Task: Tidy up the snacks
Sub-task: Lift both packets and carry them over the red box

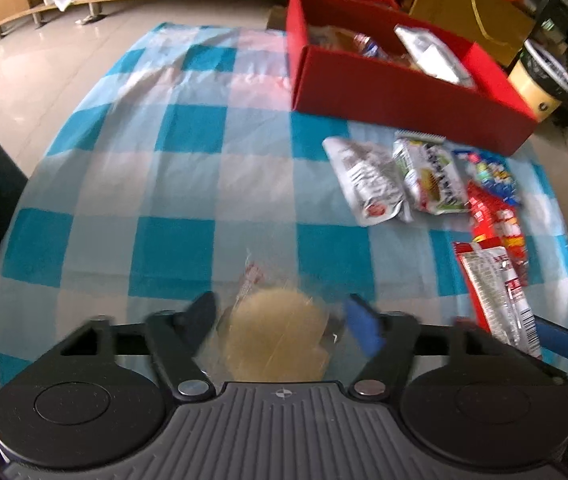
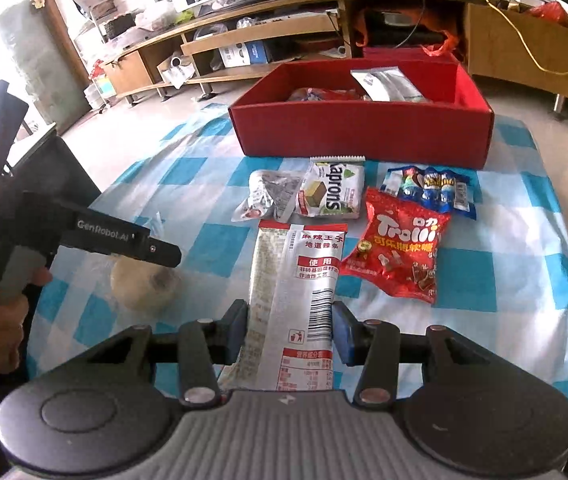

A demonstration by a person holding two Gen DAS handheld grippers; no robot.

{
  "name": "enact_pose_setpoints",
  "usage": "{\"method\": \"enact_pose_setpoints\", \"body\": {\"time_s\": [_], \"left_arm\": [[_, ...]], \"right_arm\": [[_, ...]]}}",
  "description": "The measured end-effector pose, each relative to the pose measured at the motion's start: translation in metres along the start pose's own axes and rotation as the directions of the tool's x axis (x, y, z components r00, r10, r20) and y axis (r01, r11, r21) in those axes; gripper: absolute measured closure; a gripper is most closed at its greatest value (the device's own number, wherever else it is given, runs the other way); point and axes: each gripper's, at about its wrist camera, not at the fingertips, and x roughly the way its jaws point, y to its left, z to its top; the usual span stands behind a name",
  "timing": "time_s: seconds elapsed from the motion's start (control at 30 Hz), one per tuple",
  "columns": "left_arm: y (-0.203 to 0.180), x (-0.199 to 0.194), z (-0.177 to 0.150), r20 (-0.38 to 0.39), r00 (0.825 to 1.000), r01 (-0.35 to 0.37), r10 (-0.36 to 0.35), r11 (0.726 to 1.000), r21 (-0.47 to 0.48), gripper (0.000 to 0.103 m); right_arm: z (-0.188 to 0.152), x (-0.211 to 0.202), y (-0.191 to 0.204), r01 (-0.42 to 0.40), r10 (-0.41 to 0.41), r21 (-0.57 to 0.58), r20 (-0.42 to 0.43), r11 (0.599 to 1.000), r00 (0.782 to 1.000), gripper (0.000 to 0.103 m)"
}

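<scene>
Red "Trolli" bag (image 2: 398, 250) — "Saprons" pkt (image 2: 334, 194)

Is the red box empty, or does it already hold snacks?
Not empty: the red box already holds a silver packet and other wrapped snacks.

Six snack packets (image 2: 398, 248), one red box (image 2: 360, 132)

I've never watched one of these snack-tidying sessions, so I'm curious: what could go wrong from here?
1. The right hand-held gripper pinches the long silver spicy-strip packet by its edges; the thin foil might buckle and slip out on the way to the red box.
2. The left hand-held gripper straddles the clear-wrapped round pastry with open jaws; a hard squeeze could crush it.
3. The two grippers work close together and may bump.
</scene>
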Motion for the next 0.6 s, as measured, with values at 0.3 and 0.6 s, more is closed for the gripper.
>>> {"method": "enact_pose_setpoints", "body": {"time_s": [0.3, 0.6], "left_arm": [[0.009, 0.017, -0.011, -0.067, 0.997, -0.033, 0.026, 0.994, -0.108, 0.003], [-0.017, 0.009, -0.016, -0.015, 0.996, -0.084, 0.084, 0.996, -0.017, 0.036]], "right_arm": [[-0.01, 0.015, -0.01, -0.073, 0.074, 0.038, -0.005, 0.997, 0.997, 0.061], [-0.016, 0.012, -0.017, -0.114, 0.113, 0.053, 0.013, 0.992, 0.993, 0.061]]}}
